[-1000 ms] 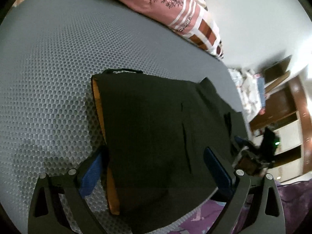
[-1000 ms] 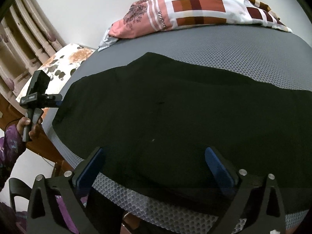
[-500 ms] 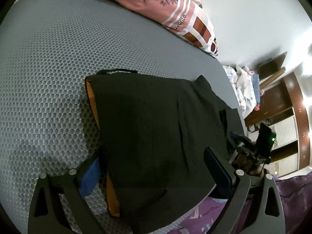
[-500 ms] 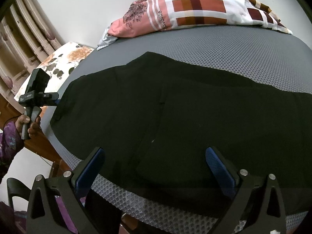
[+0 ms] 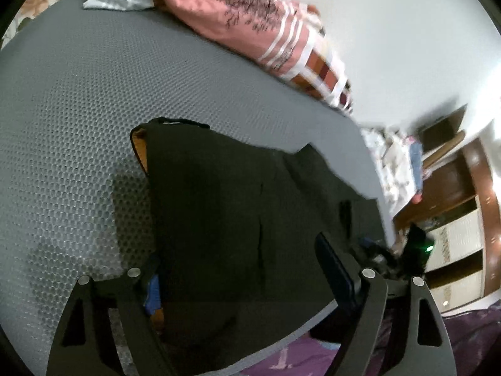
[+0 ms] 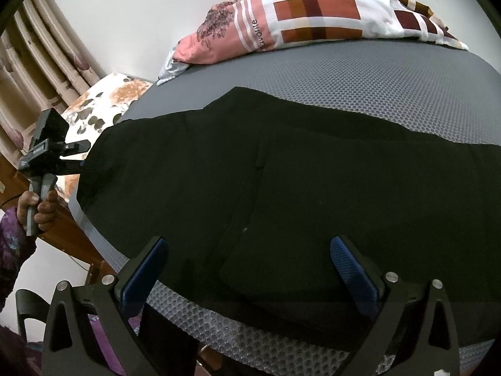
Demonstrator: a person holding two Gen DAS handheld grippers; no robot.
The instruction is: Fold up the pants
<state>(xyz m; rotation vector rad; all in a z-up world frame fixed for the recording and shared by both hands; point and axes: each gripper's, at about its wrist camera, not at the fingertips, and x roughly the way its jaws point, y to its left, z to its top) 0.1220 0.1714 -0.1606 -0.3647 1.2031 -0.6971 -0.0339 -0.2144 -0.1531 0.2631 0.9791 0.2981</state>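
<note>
Black pants (image 5: 244, 219) lie spread flat on the grey honeycomb-textured mattress (image 5: 78, 100), near its front edge, already doubled leg over leg so that the orange lining (image 5: 140, 150) shows along the waistband end. The left gripper (image 5: 238, 269) hangs over that waist end with the near edge of the cloth between its fingers; its jaws have just been closing, but they are not yet pressing the fabric, so I judge a pinch is being set up for the next fold. The right gripper (image 6: 250, 266) waits directly above the cloth further along the legs, jaws wide and holding nothing, probably placed to take a matching edge. From there, off to its left, the person's hand (image 6: 37, 203) grips the other tool's handle. Well ahead of both grippers, a pink patterned pillow (image 6: 281, 22) rests by the wall, clear of the work.
</note>
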